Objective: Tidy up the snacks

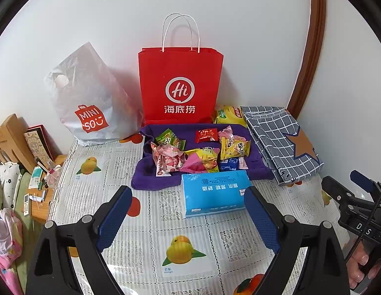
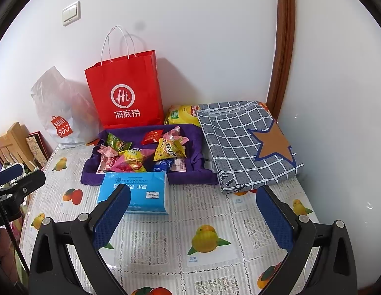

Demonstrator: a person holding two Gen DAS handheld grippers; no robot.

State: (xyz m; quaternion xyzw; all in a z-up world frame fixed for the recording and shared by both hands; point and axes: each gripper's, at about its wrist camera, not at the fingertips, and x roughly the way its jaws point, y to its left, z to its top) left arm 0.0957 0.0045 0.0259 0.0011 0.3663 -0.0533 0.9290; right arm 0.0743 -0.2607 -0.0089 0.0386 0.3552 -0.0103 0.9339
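Several small snack packets [image 1: 202,152] [image 2: 141,152] lie in a pile on a purple cloth tray [image 1: 151,182] [image 2: 190,137] at the back of the table. A yellow chip bag [image 1: 230,115] [image 2: 183,114] lies behind it, next to an upright red paper bag [image 1: 180,86] [image 2: 126,91]. A blue tissue pack [image 1: 215,194] [image 2: 138,191] lies in front of the tray. My left gripper [image 1: 188,196] is open and empty, short of the tissue pack. My right gripper [image 2: 193,196] is open and empty, to the right of the tissue pack.
A white Miniso plastic bag [image 1: 89,103] [image 2: 60,108] leans on the wall at the left. A folded blue checked cloth [image 1: 281,142] [image 2: 244,145] lies at the right by the wall corner. The fruit-print tablecloth [image 1: 153,241] [image 2: 166,241] covers the table. A cluttered wooden side table [image 1: 40,191] stands left.
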